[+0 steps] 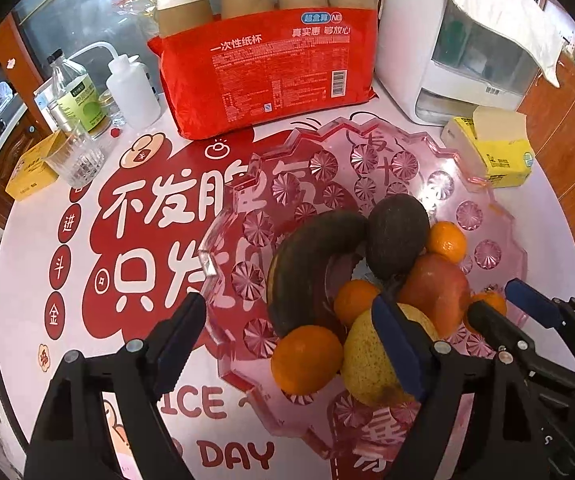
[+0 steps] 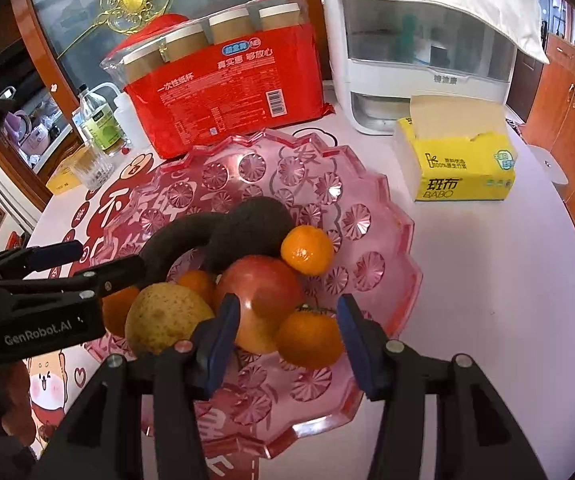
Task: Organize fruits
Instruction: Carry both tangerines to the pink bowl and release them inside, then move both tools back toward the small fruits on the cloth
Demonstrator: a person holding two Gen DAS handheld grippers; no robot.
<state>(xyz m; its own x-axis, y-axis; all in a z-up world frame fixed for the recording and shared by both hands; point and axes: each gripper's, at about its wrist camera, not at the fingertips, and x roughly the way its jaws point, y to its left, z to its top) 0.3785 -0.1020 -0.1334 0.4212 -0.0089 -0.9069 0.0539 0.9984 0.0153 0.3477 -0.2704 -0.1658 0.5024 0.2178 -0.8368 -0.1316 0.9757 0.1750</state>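
A red pack of disposable paper cups (image 1: 263, 64) stands at the table's far edge, a white appliance (image 1: 443, 52) under a cloth (image 1: 503, 12) beside it. A yellow tissue pack (image 2: 457, 156) lies near the right edge. A green-labelled bottle (image 1: 73, 96), a white squeeze bottle (image 1: 133, 88) and a glass tumbler (image 1: 81, 156) cluster at the left edge.

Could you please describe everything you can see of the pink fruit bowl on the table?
The pink fruit bowl is a wide, shallow dish of clear, pink-tinted glass or plastic, with a scalloped, pointed rim and pressed starburst discs all over it. It stands upright on the table's red-and-white printed cover, whose lettering shows through it. Inside, bunched towards the near side, lie a blackened banana, a red apple, a yellow pear and several tangerines. A red pack of paper cups stands just behind the far rim.
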